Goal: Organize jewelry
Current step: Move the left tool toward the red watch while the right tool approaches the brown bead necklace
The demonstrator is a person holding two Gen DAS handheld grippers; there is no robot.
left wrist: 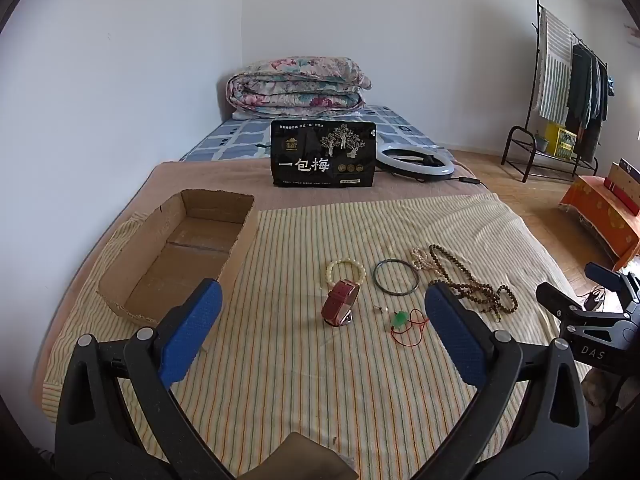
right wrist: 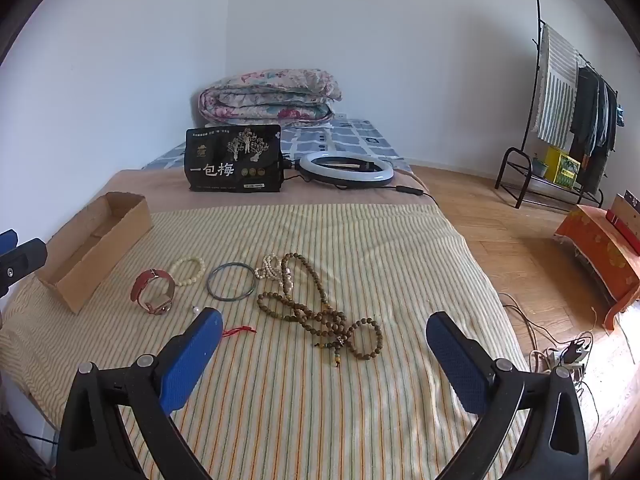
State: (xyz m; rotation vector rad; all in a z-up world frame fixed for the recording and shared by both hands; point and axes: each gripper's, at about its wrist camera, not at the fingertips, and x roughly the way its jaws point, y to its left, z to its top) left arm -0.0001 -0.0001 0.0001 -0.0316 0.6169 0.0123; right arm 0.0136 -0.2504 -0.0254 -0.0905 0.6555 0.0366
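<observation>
Both grippers up and hovering above the striped cloth, nothing in either. Left gripper: jaws spread wide, released. Right gripper: same, jaws parted and empty.

Jewelry all loose on the cloth, none in the cardboard box yet, so the sorting looks barely begun. Red-strapped watch dead ahead of the left gripper, almost centred between its blue pads, standing on edge with the strap loop facing roughly toward the camera. Just beyond it, the cream bead bracelet; to the right of that, the dark bangle lying flat. Closer in, a small green pendant on red cord and a tiny pale bead beside it.

Over on the right view: long brown bead strand sprawled straight ahead of the right gripper, its long run slanting from far-left to near-right, ending in a small loop nearest the jaws. White pearl string bunched at its far end, touching it.

Box off to the left, open top, long axis running away from the camera, just beside the left gripper's left pad in that view. So, by judgement: watch for the left side, nearer both to those jaws and to the box; brown beads for the right. Likely catch — the strand tangled over itself and over the pearls, liable to drag them along.
</observation>
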